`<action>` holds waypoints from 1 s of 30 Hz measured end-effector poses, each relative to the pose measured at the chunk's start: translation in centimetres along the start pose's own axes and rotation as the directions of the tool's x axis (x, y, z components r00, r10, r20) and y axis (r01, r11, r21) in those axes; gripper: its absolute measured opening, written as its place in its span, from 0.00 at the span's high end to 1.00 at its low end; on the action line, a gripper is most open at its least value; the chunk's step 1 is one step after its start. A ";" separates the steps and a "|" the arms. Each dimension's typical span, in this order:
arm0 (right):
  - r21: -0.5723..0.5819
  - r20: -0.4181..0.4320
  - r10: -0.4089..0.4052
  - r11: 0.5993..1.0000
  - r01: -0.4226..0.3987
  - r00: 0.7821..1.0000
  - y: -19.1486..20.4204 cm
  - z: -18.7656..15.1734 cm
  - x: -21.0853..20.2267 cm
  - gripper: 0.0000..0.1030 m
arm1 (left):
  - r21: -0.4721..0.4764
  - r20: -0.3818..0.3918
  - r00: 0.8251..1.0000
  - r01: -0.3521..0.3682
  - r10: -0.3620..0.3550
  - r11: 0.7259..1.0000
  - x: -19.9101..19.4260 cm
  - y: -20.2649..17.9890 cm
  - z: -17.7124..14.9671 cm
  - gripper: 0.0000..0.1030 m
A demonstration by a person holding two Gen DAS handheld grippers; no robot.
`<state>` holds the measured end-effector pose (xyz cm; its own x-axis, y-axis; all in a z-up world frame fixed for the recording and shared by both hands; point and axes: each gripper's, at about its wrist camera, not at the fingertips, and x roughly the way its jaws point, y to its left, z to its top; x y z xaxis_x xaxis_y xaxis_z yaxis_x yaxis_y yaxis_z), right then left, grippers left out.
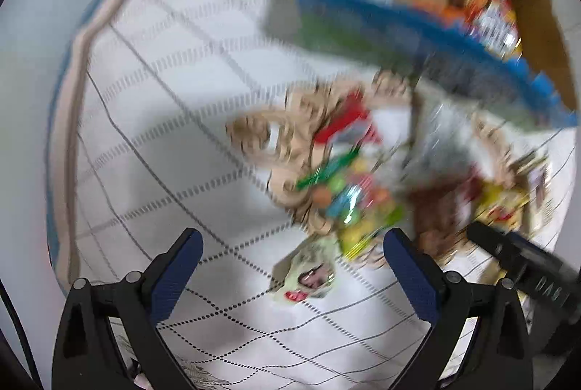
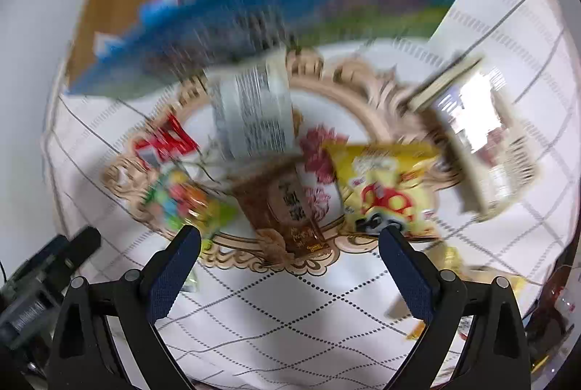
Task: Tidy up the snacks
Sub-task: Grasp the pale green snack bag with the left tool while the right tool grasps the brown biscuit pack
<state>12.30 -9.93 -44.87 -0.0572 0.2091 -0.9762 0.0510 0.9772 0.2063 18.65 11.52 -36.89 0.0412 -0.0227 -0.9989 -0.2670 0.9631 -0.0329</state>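
Both views are motion-blurred. An ornate beige tray [image 2: 363,88] on a white patterned cloth holds snack packets: a yellow bag [image 2: 385,186], a brown packet [image 2: 287,208], a white packet [image 2: 254,110], a red one [image 2: 163,141] and a colourful candy bag [image 2: 181,201]. My right gripper [image 2: 290,246] is open and empty, just in front of the tray. My left gripper [image 1: 292,254] is open and empty; a pale green packet [image 1: 308,275] lies on the cloth between its fingers, with the candy bag [image 1: 348,204] beyond.
A cardboard box [image 1: 544,12] with a blue-edged flap [image 1: 399,27] holds several snack bags at the back. The box also shows in the right wrist view [image 2: 105,8]. The other gripper shows at each view's edge [image 1: 526,263] [image 2: 47,266]. A white box [image 2: 483,135] lies right of the tray.
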 end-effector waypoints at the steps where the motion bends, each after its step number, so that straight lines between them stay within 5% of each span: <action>1: -0.002 -0.014 0.003 1.000 -0.003 1.000 0.0 0.0 0.9 0.03 | 0.011 -0.022 1.000 -0.002 0.003 1.000 0.9 0.0 -0.4 0.01; 9: -0.046 -0.113 -0.021 0.999 0.016 0.993 0.6 0.3 6.0 0.04 | 0.158 -0.117 0.992 -0.025 0.044 0.987 5.9 -2.5 -2.1 0.04; 12: -0.073 -0.130 -0.037 0.997 0.028 0.991 1.3 0.7 7.3 0.12 | 0.215 -0.117 0.989 -0.067 0.094 0.974 6.8 -3.4 -2.7 0.37; 16: -0.119 -0.143 -0.107 0.989 0.091 0.984 2.0 0.3 8.6 0.22 | 0.233 -0.104 0.991 -0.062 0.089 0.971 6.7 -3.7 -3.9 0.61; 18: -0.155 -0.126 -0.156 0.979 0.135 0.980 2.3 -0.3 8.5 0.40 | 0.223 -0.103 0.991 -0.056 0.081 0.973 6.6 -3.8 -4.6 0.63; 30: -0.086 -0.270 -0.091 0.994 0.070 0.958 -1.6 -13.1 8.5 0.41 | 0.203 -0.121 0.989 -0.062 0.088 0.977 6.5 -1.4 -11.7 0.64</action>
<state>-1.35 -9.20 -52.61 -0.3290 0.1218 -0.9364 -0.0395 0.9890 0.1425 8.01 6.83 -43.70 -0.0987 0.0295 -0.9947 -0.0680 0.9970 0.0363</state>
